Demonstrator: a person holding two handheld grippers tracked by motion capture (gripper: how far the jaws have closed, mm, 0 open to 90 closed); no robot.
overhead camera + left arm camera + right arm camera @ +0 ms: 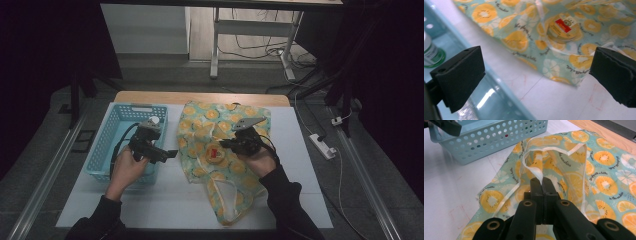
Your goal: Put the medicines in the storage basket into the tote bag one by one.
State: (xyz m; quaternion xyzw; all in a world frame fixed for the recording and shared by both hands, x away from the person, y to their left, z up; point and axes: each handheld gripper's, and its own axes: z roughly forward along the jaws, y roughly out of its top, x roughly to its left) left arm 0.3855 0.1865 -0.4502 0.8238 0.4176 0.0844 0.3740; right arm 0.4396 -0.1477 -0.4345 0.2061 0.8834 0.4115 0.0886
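1. One fabric bag (220,150), teal with orange-slice print, lies flat on the counter (165,200), reaching from the centre toward 6 o'clock in the high view.
2. My right gripper (541,181) is clamped tight on the bag's pale rim (531,167), the cloth pinched between the pads and pulled up into a small peak.
3. In the high view that right gripper (239,142) sits over the bag's middle, with my hand behind it at 4 o'clock.
4. One round tin (562,28) with a red label shows as a bulge through the fabric; in the high view it (215,152) lies just at 9 o'clock of my right gripper.
5. My left gripper (536,72) stands wide open with nothing between its jaws, over the bare counter at the bag's corner.
6. In the high view that left gripper (165,154) points toward 3 o'clock, just beside the basket.
7. One light-blue perforated basket (107,145) sits at 9 o'clock of the bag, near it but apart.
8. One white-capped bottle (154,120) stands in the basket at its 1 o'clock corner.
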